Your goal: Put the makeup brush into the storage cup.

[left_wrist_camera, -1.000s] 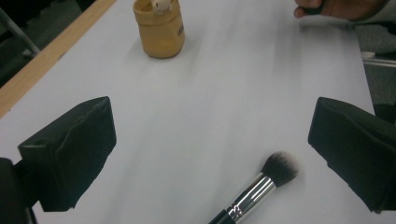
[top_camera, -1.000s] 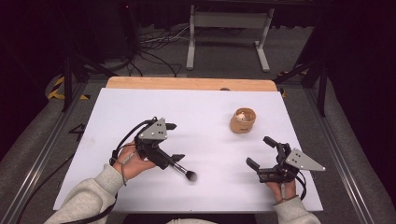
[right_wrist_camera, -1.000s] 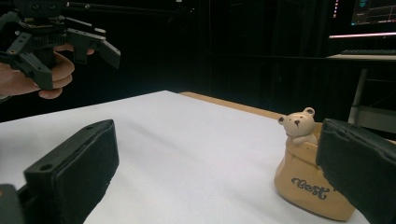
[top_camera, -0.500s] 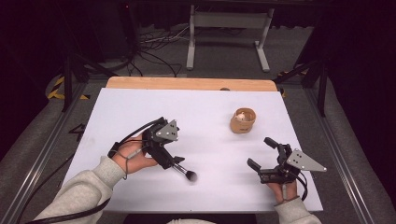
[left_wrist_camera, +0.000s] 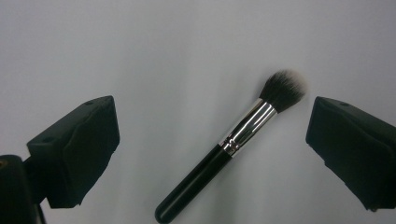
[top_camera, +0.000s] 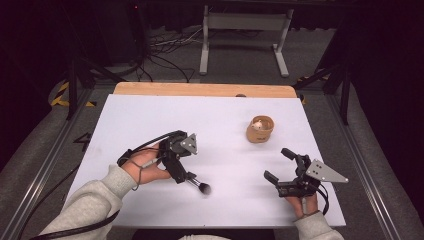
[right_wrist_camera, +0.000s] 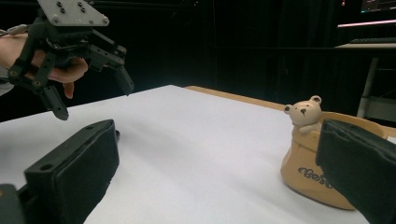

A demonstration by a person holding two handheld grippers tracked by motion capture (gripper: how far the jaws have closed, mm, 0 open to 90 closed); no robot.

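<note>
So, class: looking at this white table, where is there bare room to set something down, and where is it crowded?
Bare: the far left of the white table, and the middle strip between the tan bear-trimmed cup and the black-handled makeup brush. Crowded: the near edge, where the left gripper hangs open over the brush and the right gripper rests open.

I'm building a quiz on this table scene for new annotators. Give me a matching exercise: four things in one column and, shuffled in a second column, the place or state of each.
Things:
1. makeup brush
2. tan cup
3. left claw
4. right claw

Places or states:
A. open near the table's right front, nothing between its jaws
B. lying flat on the white table, black handle, silver collar
C. open, hanging over the brush, not touching it
D. upright on the table's right half, a small bear figure at its rim

Pairs: 1-B, 2-D, 3-C, 4-A
</note>
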